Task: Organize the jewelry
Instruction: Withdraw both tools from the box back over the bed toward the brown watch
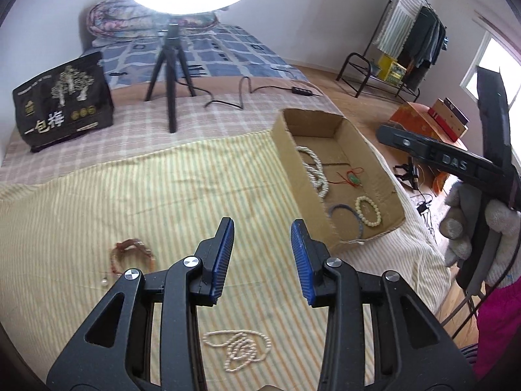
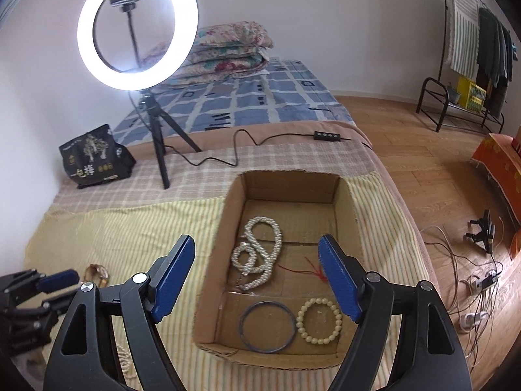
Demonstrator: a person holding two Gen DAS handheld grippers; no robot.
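Observation:
A cardboard box sits on the striped bedsheet. It holds a thick pearl necklace, a dark bangle, a cream bead bracelet and a red-cord pendant. On the sheet lie a thin pearl necklace and a reddish-brown bracelet. My left gripper is open and empty above the sheet between them. My right gripper is open and empty above the box.
A ring light on a black tripod stands behind the sheet, with its cable and a black snack bag beside it. The bed edge drops to a wooden floor with cables.

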